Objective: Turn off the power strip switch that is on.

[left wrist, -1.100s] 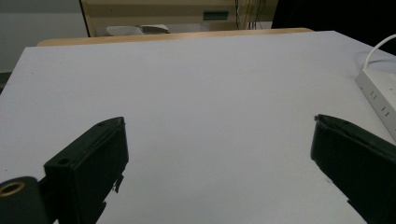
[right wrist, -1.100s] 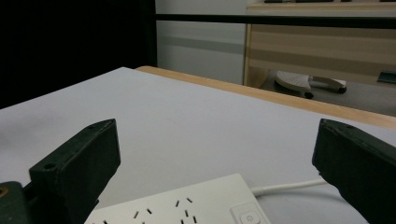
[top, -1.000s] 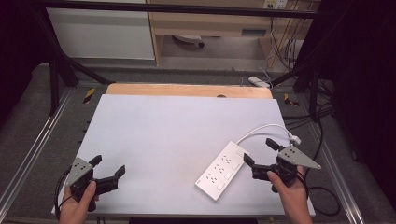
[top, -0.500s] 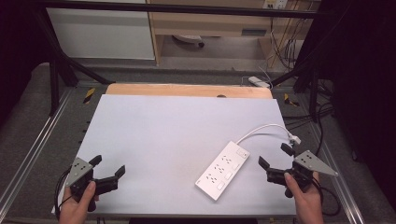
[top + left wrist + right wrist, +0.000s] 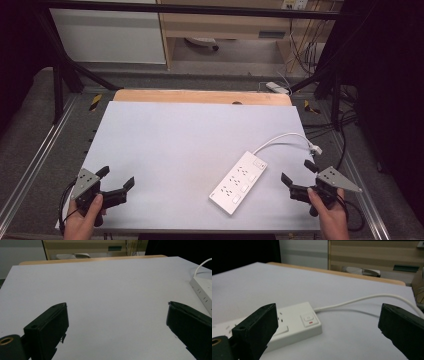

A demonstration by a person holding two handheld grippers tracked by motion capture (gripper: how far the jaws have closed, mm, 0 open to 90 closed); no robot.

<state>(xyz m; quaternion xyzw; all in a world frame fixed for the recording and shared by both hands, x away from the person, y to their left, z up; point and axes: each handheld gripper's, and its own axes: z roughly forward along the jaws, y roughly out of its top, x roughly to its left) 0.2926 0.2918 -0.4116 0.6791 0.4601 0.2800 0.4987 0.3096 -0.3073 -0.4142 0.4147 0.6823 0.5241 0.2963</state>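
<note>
From the high view we see a white power strip (image 5: pixel 239 182) lying slantwise on the counter (image 5: pixel 190 135), right of centre, its cord (image 5: pixel 287 137) curling toward the right edge. Our left gripper (image 5: pixel 116 182) sits near the front left corner, jaws spread; our right gripper (image 5: pixel 296 174) rests just right of the strip, jaws spread, empty.

In the left gripper view the strip (image 5: pixel 202 291) lies at the right edge.

In the right gripper view it (image 5: pixel 294 322) lies just ahead of the jaws, with its switch (image 5: pixel 308 319) facing up.

The person's left hand (image 5: pixel 82 220) grips the black left hand-held gripper (image 5: pixel 116 181) at 7 o'clock, jaws spread wide and empty. The right hand (image 5: pixel 331 217) holds the black right hand-held gripper (image 5: pixel 296 172) at 5 o'clock, jaws likewise parted, empty.
</note>
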